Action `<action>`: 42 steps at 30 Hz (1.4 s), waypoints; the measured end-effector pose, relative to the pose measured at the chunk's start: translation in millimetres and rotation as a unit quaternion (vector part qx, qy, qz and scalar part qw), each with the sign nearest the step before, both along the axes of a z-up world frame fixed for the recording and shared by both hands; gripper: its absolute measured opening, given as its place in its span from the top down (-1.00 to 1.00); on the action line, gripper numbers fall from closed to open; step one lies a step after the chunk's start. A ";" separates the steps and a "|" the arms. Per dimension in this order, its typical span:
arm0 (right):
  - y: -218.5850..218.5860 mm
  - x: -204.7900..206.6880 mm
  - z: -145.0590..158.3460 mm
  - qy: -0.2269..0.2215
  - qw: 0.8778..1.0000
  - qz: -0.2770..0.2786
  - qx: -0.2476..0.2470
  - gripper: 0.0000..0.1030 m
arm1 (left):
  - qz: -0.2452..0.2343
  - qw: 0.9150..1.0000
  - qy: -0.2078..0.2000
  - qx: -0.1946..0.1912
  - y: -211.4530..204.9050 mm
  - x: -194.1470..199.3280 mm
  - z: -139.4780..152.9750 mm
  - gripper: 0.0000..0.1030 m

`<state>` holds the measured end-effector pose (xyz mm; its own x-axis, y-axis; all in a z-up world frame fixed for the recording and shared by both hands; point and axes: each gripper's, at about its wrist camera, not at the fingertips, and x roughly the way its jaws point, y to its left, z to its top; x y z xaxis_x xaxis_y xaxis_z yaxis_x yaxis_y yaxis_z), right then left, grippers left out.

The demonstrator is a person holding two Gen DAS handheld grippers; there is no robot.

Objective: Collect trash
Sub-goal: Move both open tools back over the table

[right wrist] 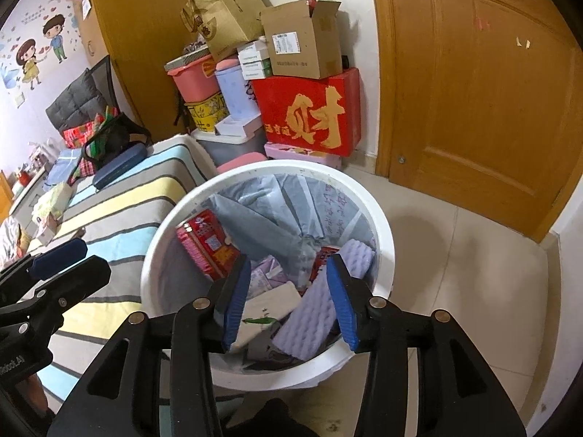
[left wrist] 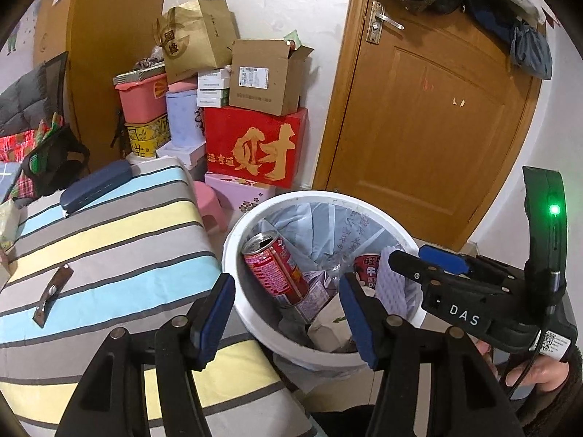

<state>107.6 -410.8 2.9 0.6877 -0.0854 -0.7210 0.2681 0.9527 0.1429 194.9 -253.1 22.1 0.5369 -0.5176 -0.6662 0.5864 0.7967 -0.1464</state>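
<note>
Left gripper [left wrist: 288,313]: spread wide, nothing between the blue pads, hanging over the near-left rim of the white bin [left wrist: 364,205]. Right gripper [right wrist: 289,302]: also spread, empty, over the bin's near side.

Two grippers, one bin. Inside the bin: grey-blue plastic liner [right wrist: 277,211], 1 red drink can [left wrist: 275,267] lying tilted w/ open top toward the far-left wall, a 2nd red-and-white printed pack [left wrist: 366,267] partly hidden, 1 lilac ridged sponge [right wrist: 313,317] leaning on the right wall, 1 purple-print carton [left wrist: 315,293] under the can, 1 beige paper pack w/ green mark [right wrist: 267,307] at the near side.

Left wrist view only: right gripper from the side w/ "DAS" lettering, green LED lit, bare hand [left wrist: 535,367] on its handle; door handle [left wrist: 382,18] and bags [left wrist: 510,18] hung on the wooden door [left wrist: 437,127]. Right wrist view only: cartoon wall stickers [right wrist: 40,51], floor tiles [right wrist: 473,273], left gripper's fingers at the left edge.

Bin stands on the floor just beside the bed w/ striped cover [left wrist: 109,236]; dark blue case [left wrist: 96,184] lies on it. Behind the bin, stacked boxes: red w/ gold character [left wrist: 255,145], open cardboard one [left wrist: 266,76] on top.
</note>
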 end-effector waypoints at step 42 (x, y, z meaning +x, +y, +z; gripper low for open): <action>147.0 28.4 16.0 -0.042 0.991 0.129 -0.004 -0.11 | 0.190 0.980 -0.054 -0.007 212.5 -14.5 29.0 -0.20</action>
